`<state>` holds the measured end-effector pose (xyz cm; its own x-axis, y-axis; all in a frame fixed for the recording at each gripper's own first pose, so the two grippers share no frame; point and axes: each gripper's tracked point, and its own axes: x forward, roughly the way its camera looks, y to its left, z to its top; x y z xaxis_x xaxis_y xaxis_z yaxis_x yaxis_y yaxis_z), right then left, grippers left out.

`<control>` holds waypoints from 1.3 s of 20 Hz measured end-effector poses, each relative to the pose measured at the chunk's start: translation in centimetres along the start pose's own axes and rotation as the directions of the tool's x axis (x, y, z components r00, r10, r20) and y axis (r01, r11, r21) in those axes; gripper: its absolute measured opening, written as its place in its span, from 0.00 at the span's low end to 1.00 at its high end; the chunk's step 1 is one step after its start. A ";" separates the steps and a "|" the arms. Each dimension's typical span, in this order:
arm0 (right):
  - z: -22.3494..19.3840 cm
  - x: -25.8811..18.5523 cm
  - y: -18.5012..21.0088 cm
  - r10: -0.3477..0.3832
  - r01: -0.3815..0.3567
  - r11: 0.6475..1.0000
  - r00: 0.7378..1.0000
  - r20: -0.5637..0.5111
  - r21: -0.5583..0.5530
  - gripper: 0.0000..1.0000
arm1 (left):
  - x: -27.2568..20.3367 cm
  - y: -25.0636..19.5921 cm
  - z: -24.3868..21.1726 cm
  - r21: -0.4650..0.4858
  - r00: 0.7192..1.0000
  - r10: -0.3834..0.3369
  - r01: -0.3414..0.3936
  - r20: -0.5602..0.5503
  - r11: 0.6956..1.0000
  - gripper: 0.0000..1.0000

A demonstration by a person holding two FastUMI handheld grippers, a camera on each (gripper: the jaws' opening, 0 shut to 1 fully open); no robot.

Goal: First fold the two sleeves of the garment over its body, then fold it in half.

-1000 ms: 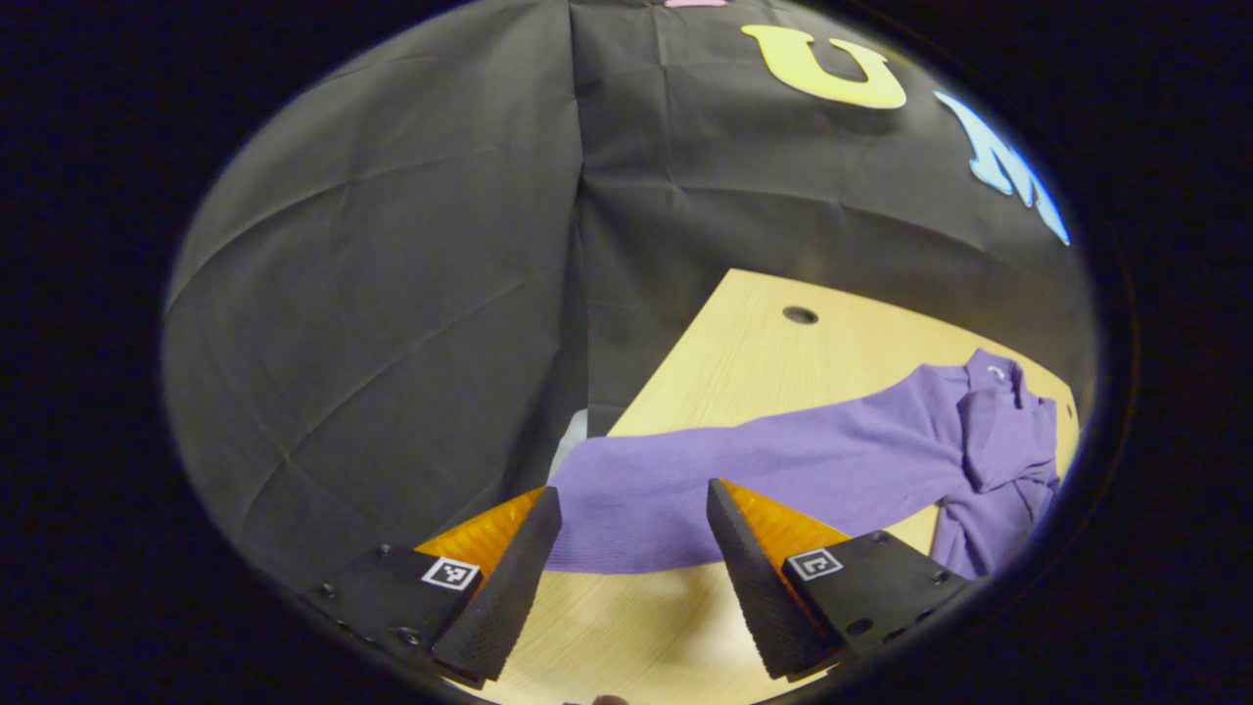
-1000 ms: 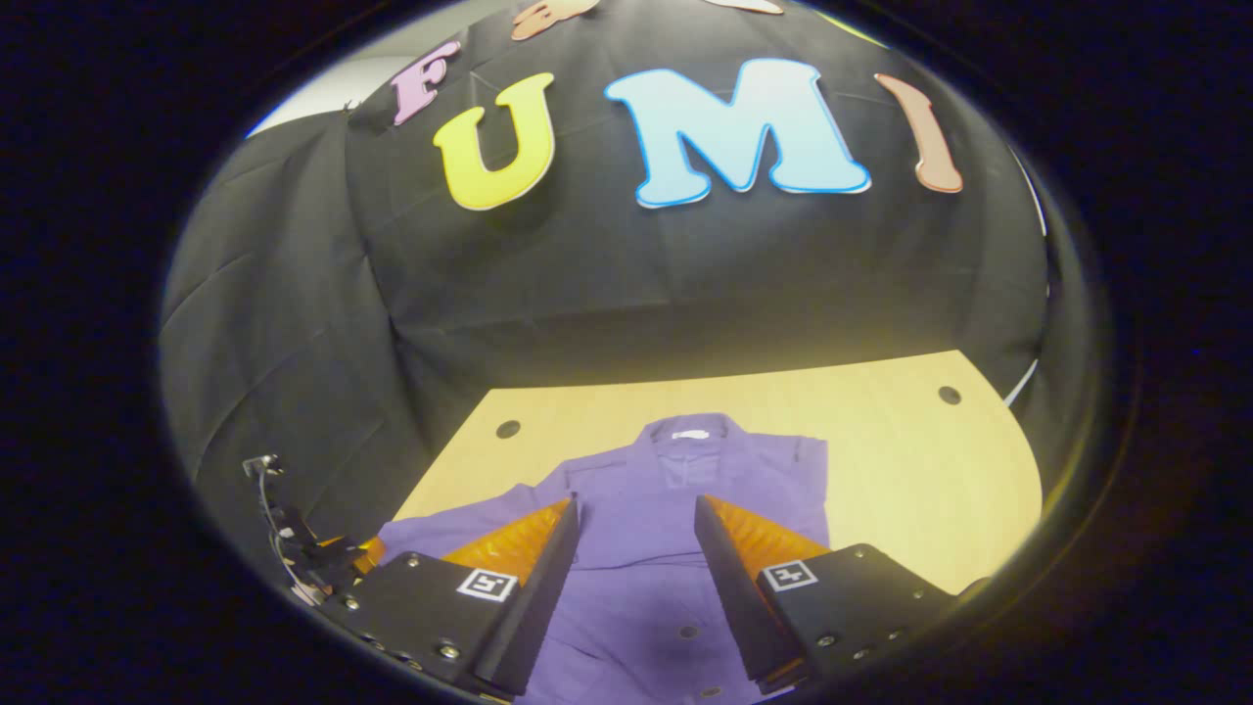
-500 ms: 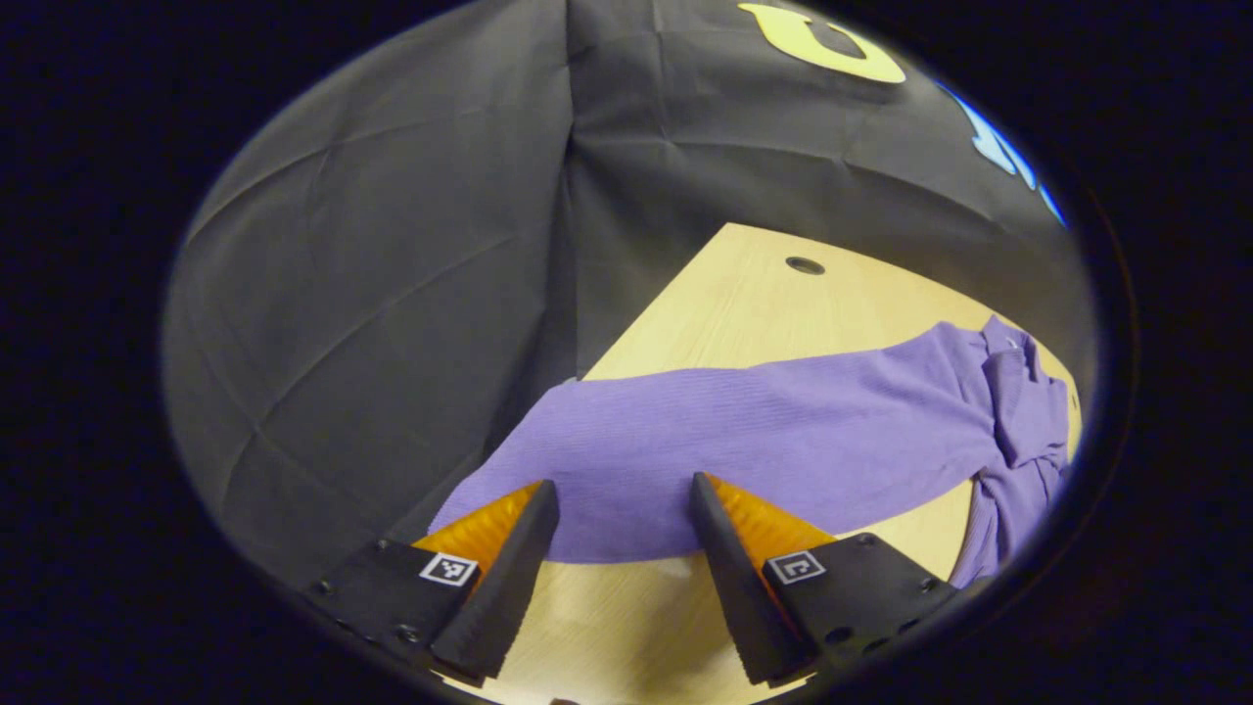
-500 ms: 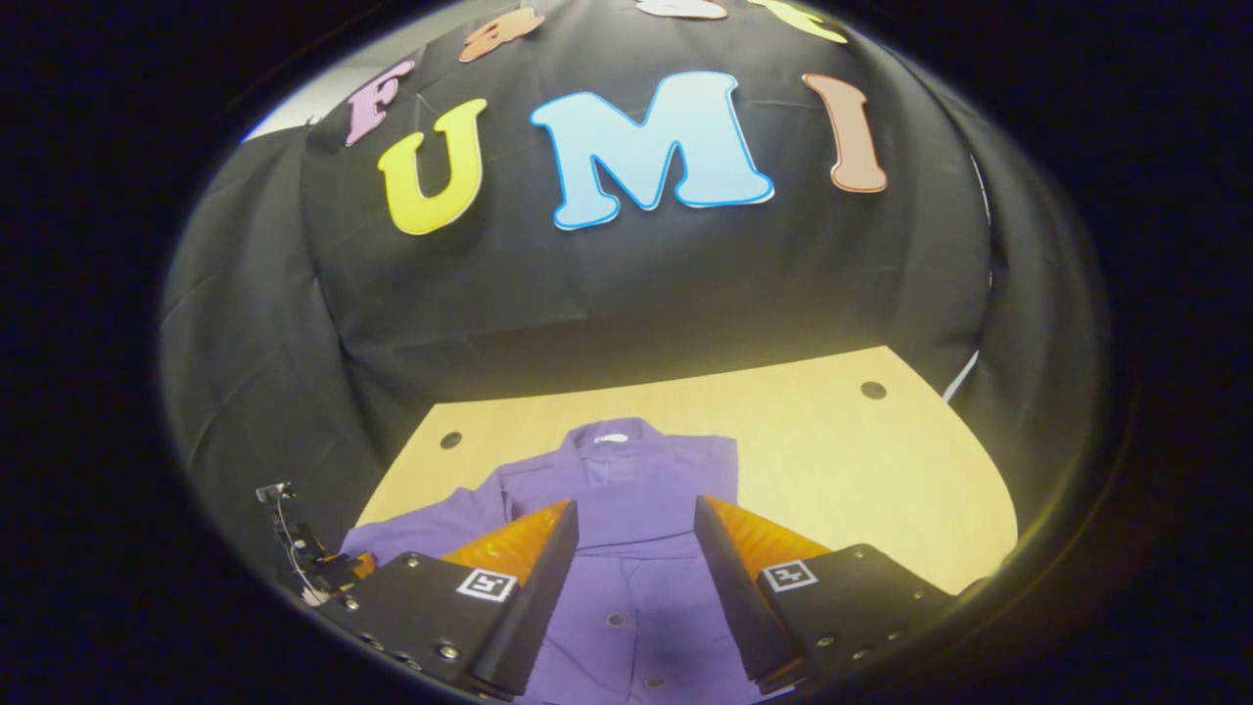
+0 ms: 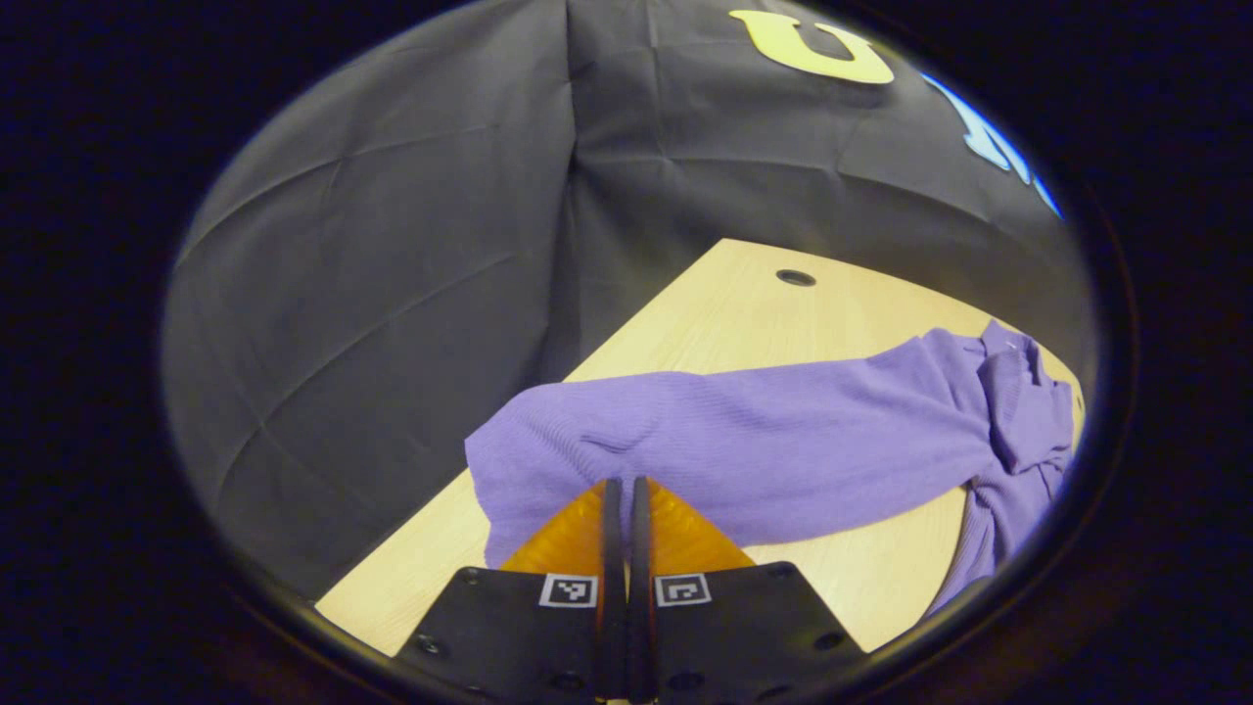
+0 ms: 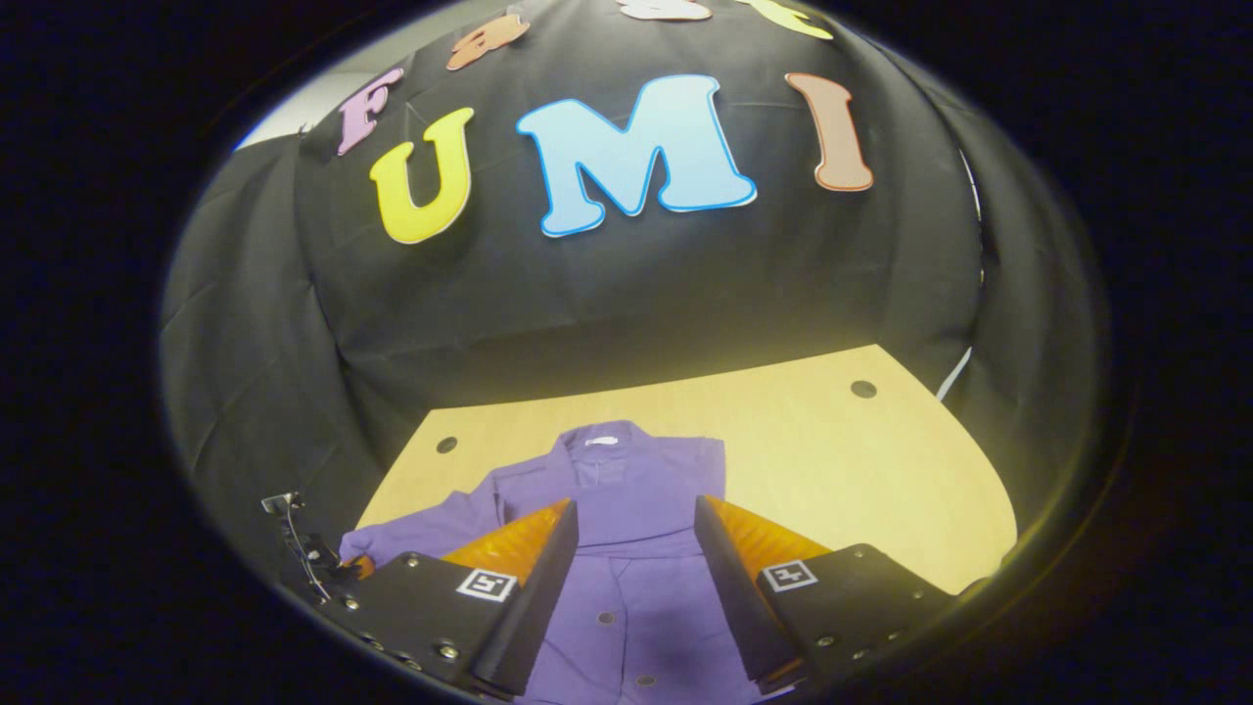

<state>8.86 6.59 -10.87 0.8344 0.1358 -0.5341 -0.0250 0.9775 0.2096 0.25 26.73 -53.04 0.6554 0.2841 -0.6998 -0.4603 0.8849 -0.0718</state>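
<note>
Purple knit fills the space ahead of both my grippers: the garment lies on the pale wooden table, collar toward the far wall. My left gripper sits low and near level over the table's near edge, fingers drawn together with barely a slit between them, and the cuff end of the sleeve sits right at their tips. The cloth puckers just beyond them, so I read it as pinched, though the contact itself is hidden behind the fingers. From there the sleeve runs away to my right, toward the bunched collar. My right gripper hangs above the shirt's buttoned front, pitched forward and down, its fingers spread wide with nothing between them but the fabric beneath. Off to its lower left, the other gripper shows at the sleeve's end.
</note>
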 end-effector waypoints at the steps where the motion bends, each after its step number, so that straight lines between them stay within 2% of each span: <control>1: 0.2 -0.1 -0.4 -0.005 0.005 1.000 1.000 0.003 0.005 0.76 | -0.1 -0.1 0.2 -0.014 1.000 -0.004 0.004 -0.023 1.000 0.07; 4: 0.3 -0.4 -1.5 -0.019 0.019 1.000 1.000 0.008 0.009 0.76 | -0.1 0.0 0.3 0.009 0.998 0.008 -0.008 -0.067 1.000 0.07; 6: 0.4 -0.5 -2.0 -0.026 0.026 1.000 1.000 0.013 0.017 0.76 | -0.8 -1.3 1.3 0.026 0.999 -0.008 0.010 -0.053 1.000 0.07; 11: 0.0 -1.0 -3.2 -0.035 0.034 0.998 0.999 0.016 0.054 0.76 | -2.9 -8.0 5.5 0.043 0.992 -0.127 0.127 0.014 0.991 0.07; 15: -0.2 -1.9 -4.8 -0.057 0.055 0.995 0.998 0.025 0.077 0.76 | -4.2 -15.0 8.3 0.083 0.971 -0.232 0.227 0.060 0.970 0.07; 22: -1.0 -4.5 -10.0 -0.145 0.137 0.978 0.989 0.040 0.157 0.76 | -8.2 -28.7 9.9 0.195 0.906 -0.417 0.398 0.069 0.896 0.07; 26: -1.5 -5.9 -13.1 -0.206 0.194 0.959 0.978 0.040 0.208 0.76 | -10.6 -36.1 9.2 0.261 0.858 -0.511 0.483 0.049 0.836 0.07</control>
<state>3.45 -6.76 -11.66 0.8430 -0.0750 -0.5326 0.2518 0.9300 0.2677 15.46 -4.86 -36.47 0.8271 -0.1906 -0.5288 0.0881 0.9731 -0.2130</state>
